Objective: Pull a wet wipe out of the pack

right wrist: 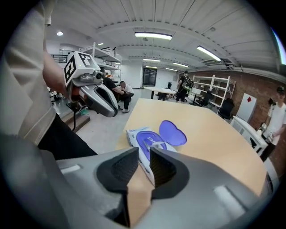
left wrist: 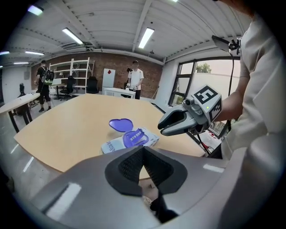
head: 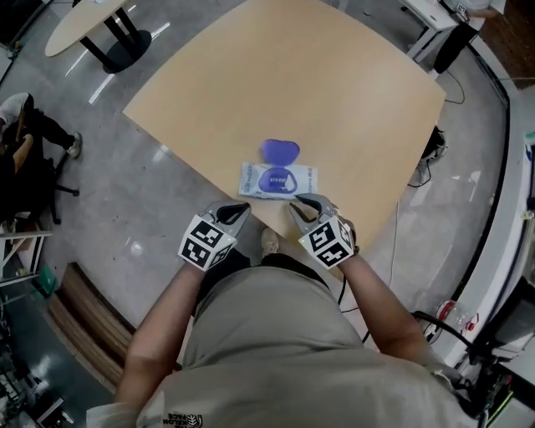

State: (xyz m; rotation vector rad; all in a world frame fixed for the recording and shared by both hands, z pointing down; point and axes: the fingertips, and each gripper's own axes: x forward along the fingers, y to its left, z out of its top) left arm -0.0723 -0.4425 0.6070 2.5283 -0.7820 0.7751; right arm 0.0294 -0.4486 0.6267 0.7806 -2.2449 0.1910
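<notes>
A white and blue wet wipe pack (head: 278, 180) lies near the front corner of the tan table (head: 318, 92). Its purple lid (head: 279, 151) is flipped open onto the table beyond it. No wipe shows sticking out. Both grippers hover just short of the pack, over the table's near edge. My left gripper (head: 237, 211) is at the pack's left, its pads (left wrist: 134, 163) touching at the tips with nothing between them. My right gripper (head: 299, 203) is at the pack's right, open with a narrow gap, and the pack (right wrist: 149, 139) lies just beyond its tips (right wrist: 144, 152).
The table's near edge runs diagonally right under the pack, with grey floor below. A round table (head: 84, 25) and a seated person (head: 25, 142) are at far left. Cables and equipment (head: 468, 326) lie on the floor at right. People stand in the background (left wrist: 135, 79).
</notes>
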